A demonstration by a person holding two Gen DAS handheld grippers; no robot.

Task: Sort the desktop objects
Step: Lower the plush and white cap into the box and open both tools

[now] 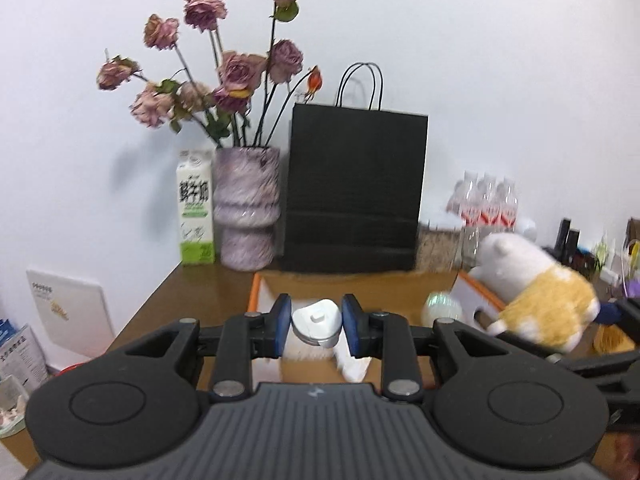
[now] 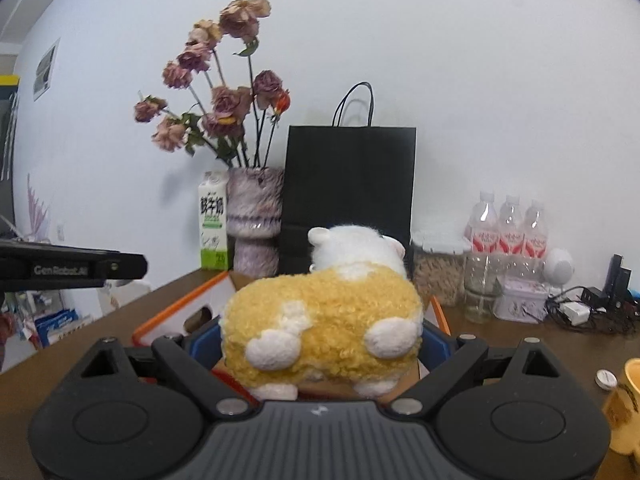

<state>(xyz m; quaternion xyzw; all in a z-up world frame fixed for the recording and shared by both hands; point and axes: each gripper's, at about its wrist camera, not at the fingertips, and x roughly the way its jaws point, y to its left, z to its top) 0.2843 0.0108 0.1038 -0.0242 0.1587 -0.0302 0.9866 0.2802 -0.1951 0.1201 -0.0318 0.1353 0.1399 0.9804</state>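
Above the open cardboard box (image 1: 360,284) on the brown desk (image 1: 192,292), the left gripper (image 1: 317,326) has its blue pads pressed against a small white plastic device (image 1: 318,320) with a little raised button on top; the jaws are clamped on its two sides and the device hangs between them over the inside of the box. A white scrap, perhaps paper, lies in the box just below it, too blurred to name.

To the right in the left wrist view, the plush toy (image 1: 536,292), white at the head and yellow over the body, is held over the right edge of the box, and a pale round ball (image 1: 442,304) shows beside it near the box wall.

In the right wrist view, the right gripper (image 2: 320,344) is closed on that plush toy (image 2: 320,320): the blue pads sit tight against both flanks of the yellow body, the white feet face the camera and the head points away toward the wall. The box with its orange rim (image 2: 176,312) lies under and behind the toy.

Along the wall stand a milk carton (image 2: 214,232), a vase (image 2: 256,224) of dried roses, a black paper bag (image 2: 348,184), a jar (image 2: 440,272) and three water bottles (image 2: 508,224). A yellow mug (image 2: 628,404) sits at the right edge, with a small white cap (image 2: 605,379) beside it.
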